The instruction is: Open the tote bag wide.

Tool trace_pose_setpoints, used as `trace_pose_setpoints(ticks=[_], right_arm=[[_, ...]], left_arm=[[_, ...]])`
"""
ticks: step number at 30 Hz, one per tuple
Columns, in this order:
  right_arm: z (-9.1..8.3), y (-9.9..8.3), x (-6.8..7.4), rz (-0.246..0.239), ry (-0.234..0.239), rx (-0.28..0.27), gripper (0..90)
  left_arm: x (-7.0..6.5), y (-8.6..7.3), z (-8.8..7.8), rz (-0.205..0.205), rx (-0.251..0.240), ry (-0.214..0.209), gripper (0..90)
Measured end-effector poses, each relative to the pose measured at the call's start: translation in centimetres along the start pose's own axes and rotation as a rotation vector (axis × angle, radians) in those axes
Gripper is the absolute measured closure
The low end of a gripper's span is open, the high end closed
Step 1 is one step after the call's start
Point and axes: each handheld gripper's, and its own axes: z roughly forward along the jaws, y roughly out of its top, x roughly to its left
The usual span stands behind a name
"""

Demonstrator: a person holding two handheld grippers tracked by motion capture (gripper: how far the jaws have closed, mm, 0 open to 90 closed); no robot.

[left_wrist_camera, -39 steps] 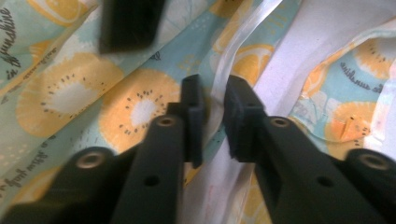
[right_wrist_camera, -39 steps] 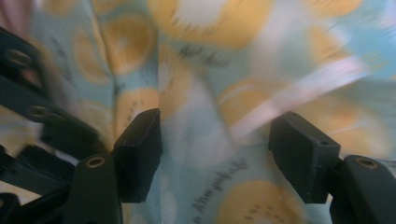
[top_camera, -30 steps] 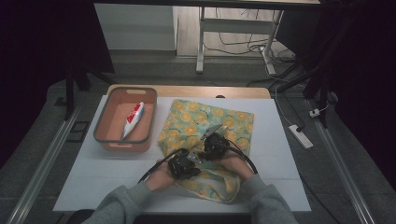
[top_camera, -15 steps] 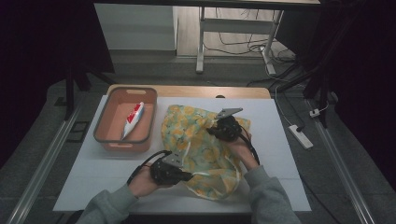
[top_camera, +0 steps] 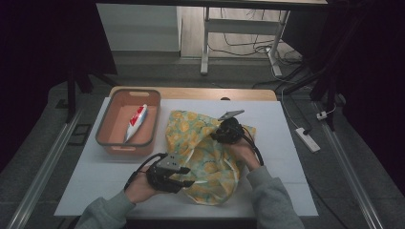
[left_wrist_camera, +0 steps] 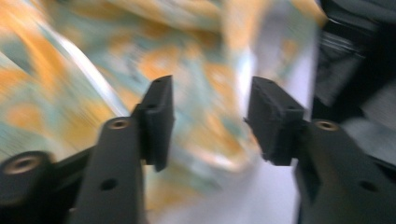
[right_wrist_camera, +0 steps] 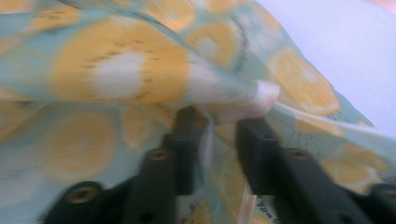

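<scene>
Folding the cloth (top_camera: 205,157) looks like the job in hand, judging from how things lie: the lemon-print fabric is lying rumpled on the white table (top_camera: 286,143), just to the right of the orange bin (top_camera: 128,123), and one part of it is being lifted back over the rest.

The right gripper (top_camera: 224,132) is sitting over the far right part of the cloth, and in the right gripper view its jaws are pinched close together with a fold of the fabric's white-hemmed edge (right_wrist_camera: 261,95) caught between them, so it is clenched on the cloth. The left gripper (top_camera: 184,177) is hovering at the near left edge of the fabric; in the left gripper view, blurred as it is, its jaws are standing wide apart with printed cloth (left_wrist_camera: 201,93) lying beyond them and nothing held.

To do this step well, the right hand should be carrying the hem low and evenly, so the layer drapes flat instead of bunching. The free left gripper should be taking hold of the near edge or pinning it, since the lower layer will likely drag along otherwise. Lining hem up with hem before letting go matters more than speed; thin fabric like this probably slides easily on the smooth tabletop.

Inside the bin, a red and white tube (top_camera: 135,121) is lying well apart from the work and needs no attention now.
</scene>
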Motion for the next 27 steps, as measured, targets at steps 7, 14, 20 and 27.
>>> trace_pose_setpoints(ticks=[7,14,20,27], right_arm=[[-4.2,0.2,2.0,0.016,0.059,-0.108,42.1],[-6.9,-2.5,5.8,-0.026,0.045,-0.003,35.0],[-6.1,-5.5,6.8,-0.065,0.019,0.113,49.9],[-6.7,-7.3,4.1,-0.034,-0.027,0.153,89.6]], left_arm=[[1.7,2.4,-0.6,-0.057,-0.032,0.208,40.5],[4.1,2.2,0.1,-0.111,0.049,0.282,51.1],[5.6,1.6,1.3,-0.148,0.134,0.294,87.9],[6.6,0.5,1.1,-0.177,0.160,0.318,89.3]])
